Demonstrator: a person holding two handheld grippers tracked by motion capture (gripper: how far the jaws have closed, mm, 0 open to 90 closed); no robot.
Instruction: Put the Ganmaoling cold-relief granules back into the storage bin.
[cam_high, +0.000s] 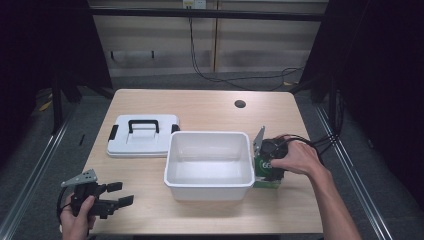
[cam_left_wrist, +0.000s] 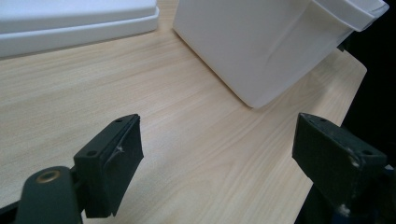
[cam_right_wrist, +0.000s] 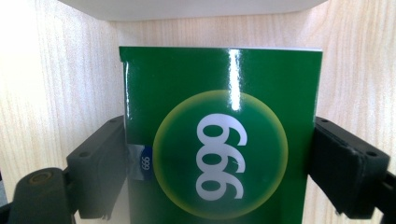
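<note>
I'm seeing the left gripper (cam_high: 122, 194) hovering low with jaws spread wide; the right gripper (cam_high: 270, 172) is pointing down, jaws clamping.

Glossy green box (cam_right_wrist: 219, 140) between the right gripper's (cam_right_wrist: 219, 172) black jaws, a yellow-rimmed circle on it with white "999" and a small blue tag at its edge. Beyond the left gripper's (cam_left_wrist: 217, 154) black jaws: white bin (cam_left_wrist: 261, 46), white lid (cam_left_wrist: 74, 21), pale wood-grain table (cam_left_wrist: 187, 140).

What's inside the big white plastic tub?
The white plastic tub looks empty: its pale floor shows bare in the high view. The strip just behind its near wall is hidden.
</note>
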